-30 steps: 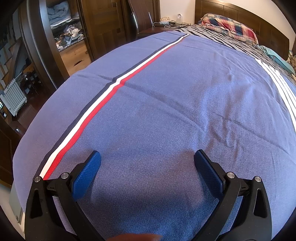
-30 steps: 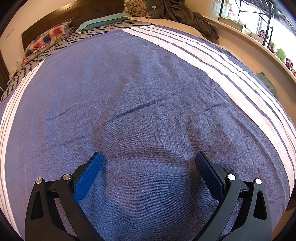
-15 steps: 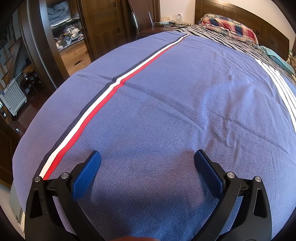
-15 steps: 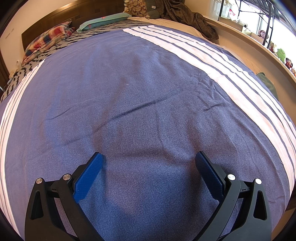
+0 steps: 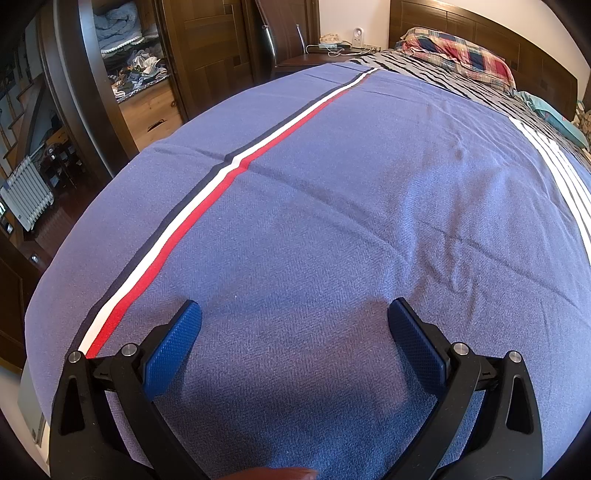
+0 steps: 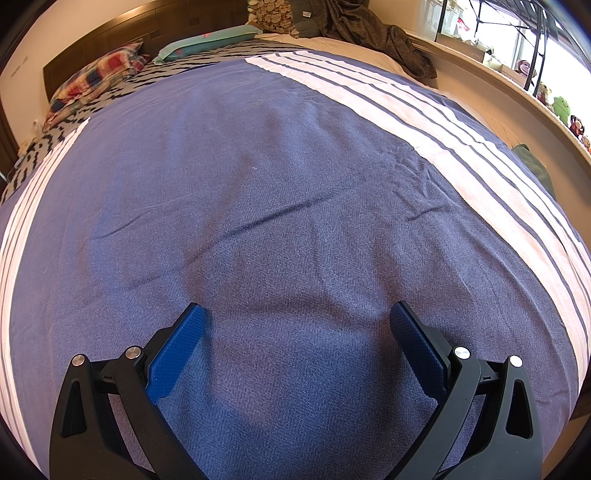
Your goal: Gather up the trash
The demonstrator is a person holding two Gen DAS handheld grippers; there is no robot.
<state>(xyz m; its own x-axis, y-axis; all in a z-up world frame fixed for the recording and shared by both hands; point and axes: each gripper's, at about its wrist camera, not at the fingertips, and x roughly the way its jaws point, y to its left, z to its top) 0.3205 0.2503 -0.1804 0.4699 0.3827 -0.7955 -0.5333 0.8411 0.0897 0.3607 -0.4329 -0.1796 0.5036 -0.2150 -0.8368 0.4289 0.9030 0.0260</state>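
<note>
No trash shows in either view. My left gripper (image 5: 293,314) hovers just above a blue bedspread (image 5: 351,192), jaws spread wide and open, nothing between the blue pads (image 5: 173,350). A red, white and navy stripe (image 5: 236,166) runs along the spread to its left. My right gripper (image 6: 295,317) is likewise open and empty over the same bedspread (image 6: 258,184), with broad white stripes (image 6: 424,129) to its right. A fingertip (image 5: 273,473) peeks in at the bottom edge of the left wrist view.
A plaid pillow (image 5: 461,55) and a teal pillow (image 6: 207,42) lie at the headboard. A dark wardrobe with an open shelf of clothes (image 5: 136,70) and a white radiator (image 5: 26,195) stand left of the bed. A dark garment (image 6: 369,33) and a window ledge (image 6: 517,92) lie to the right.
</note>
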